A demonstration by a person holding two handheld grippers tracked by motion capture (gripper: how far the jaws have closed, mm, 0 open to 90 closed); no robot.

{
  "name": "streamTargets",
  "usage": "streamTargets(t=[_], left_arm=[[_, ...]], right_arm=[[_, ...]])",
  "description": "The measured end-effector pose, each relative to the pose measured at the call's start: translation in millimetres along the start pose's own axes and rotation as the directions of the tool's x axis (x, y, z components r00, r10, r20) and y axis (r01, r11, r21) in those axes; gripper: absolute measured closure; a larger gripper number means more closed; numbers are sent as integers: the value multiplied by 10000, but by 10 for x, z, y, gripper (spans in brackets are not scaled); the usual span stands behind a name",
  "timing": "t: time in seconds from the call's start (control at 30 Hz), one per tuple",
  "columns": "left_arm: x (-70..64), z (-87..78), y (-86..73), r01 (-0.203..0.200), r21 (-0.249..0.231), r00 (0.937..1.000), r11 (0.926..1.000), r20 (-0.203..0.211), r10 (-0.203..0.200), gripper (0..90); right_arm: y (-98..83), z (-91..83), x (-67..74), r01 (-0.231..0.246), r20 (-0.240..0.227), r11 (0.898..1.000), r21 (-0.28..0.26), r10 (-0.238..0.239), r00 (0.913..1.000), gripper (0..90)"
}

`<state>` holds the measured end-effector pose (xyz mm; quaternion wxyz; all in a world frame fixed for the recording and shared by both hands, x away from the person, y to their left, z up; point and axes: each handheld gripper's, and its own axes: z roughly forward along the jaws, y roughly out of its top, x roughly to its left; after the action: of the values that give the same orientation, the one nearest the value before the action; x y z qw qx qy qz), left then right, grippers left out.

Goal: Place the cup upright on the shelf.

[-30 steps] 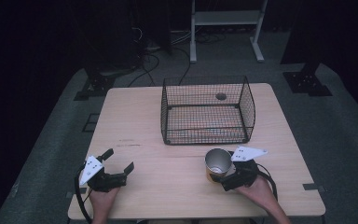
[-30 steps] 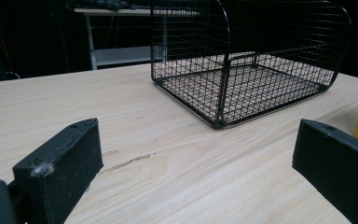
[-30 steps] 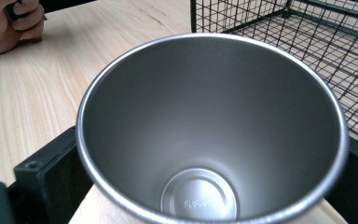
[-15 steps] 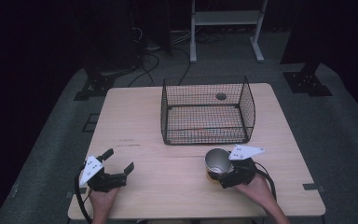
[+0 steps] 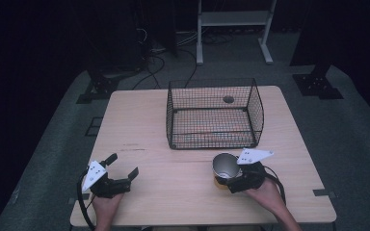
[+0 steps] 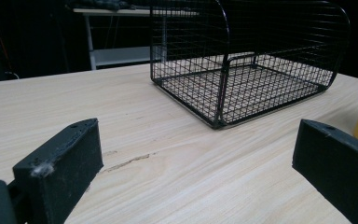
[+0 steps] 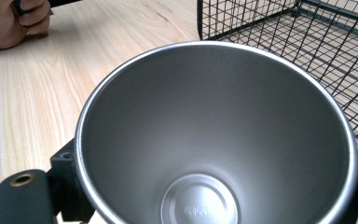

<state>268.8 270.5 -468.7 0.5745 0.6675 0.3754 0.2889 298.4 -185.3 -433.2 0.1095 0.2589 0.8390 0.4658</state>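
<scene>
Cup (image 5: 224, 166) between right claw (image 5: 232, 181) jaws

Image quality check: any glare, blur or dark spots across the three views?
High view: dim, surroundings near black, table lit. Left gripper view: basket sharp, near jaws soft. Right gripper view: cup has soft sheen inside, no hard glare; basket mesh slightly blurred.

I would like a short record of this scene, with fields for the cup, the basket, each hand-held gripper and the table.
cup: metal cup, upright and empty, yellow outside, standing on the table in front of the basket
basket: black wire basket, open top, nothing inside, toward the far side of the table
right hand-held gripper: jaws have just been closing and now clamp the cup from both sides
left hand-held gripper: jaws wide apart, nothing between them, near the front left of the table
table: light wood
</scene>
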Motion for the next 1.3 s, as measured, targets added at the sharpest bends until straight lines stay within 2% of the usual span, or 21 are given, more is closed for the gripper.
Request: streamTargets(t=[0.23, 0.53, 0.57, 0.87, 1.3], left_arm=[[5, -2, 0, 22, -27, 10000, 10000, -5, -22, 8], [1, 0, 0, -7, 4, 10000, 10000, 21, 7, 8], [0, 0, 0, 3, -5, 10000, 10000, 18, -3, 8], [1, -1, 0, -7, 4, 10000, 10000, 9, 7, 8], [9, -3, -1, 144, -52, 9999, 9999, -7, -144, 8]], right_arm=[[70, -64, -44, -182, -176, 9998, -76, 181, 9997, 129], [215, -178, -93, -176, -392, 9998, -109, 172, 9991, 129], [254, -200, -111, -223, -544, 9997, -116, 216, 9983, 129], [431, -252, -181, -5, -715, 10000, 50, 9, 9974, 129], [796, -324, -315, 248, -834, 9995, -172, -261, 9962, 129]])
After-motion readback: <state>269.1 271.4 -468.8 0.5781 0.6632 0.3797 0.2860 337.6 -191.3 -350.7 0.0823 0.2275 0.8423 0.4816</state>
